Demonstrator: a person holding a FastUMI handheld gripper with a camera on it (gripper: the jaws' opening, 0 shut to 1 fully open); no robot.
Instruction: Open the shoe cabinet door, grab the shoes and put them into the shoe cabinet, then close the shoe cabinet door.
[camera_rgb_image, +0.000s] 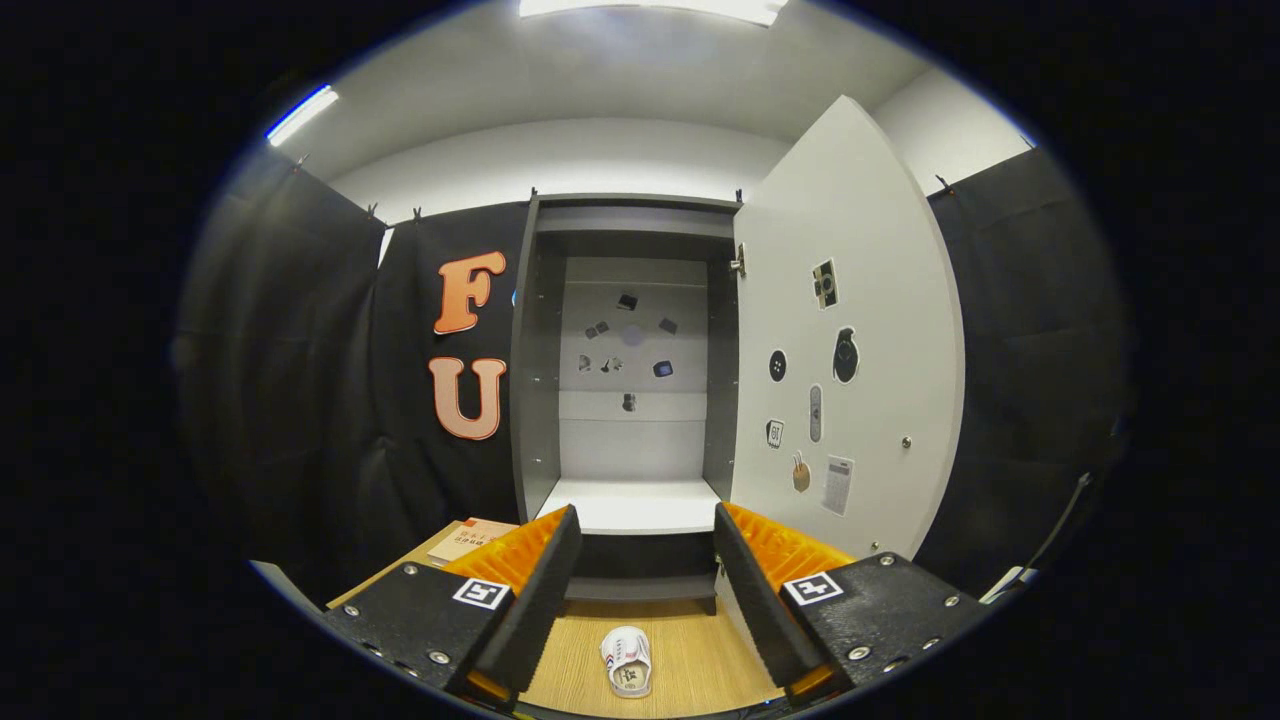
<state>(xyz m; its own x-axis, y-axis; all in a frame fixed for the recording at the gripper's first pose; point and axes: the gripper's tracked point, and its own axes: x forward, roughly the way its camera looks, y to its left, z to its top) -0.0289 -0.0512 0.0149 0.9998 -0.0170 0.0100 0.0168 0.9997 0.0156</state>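
With the cabinet door (850, 330) already swung wide to the right of your tool, step one looks done & you're into the grab-the-shoe part. Your gripper (640, 590) is spread wide, nothing btwn the fingers, nothing held. The shoe (627, 660), a small white sneaker w/ dark & red trim, lies on the wooden floor (690, 650) low btwn the fingers, nearer the left one, closer to you than the tips & touching neither. It's lying lengthwise along your line of sight, so the fingers straddle it side to side. Straight ahead, beyond the tips, is the shoe cabinet (630, 360), its white bottom shelf (632, 505) bare, stickers on the back panel & on the inside of the door. A cardboard box (470, 538) sits off past the left finger. Next move, as I read it: tip the tool down & drop toward the shoe, nudge a bit left to centre it, then close on its sides. Watch the right finger vs. the door's lower edge, they're near each other. Shoe's light & soft, so prob. squeeze gently; it could slide on the smooth floor if one finger hits first.
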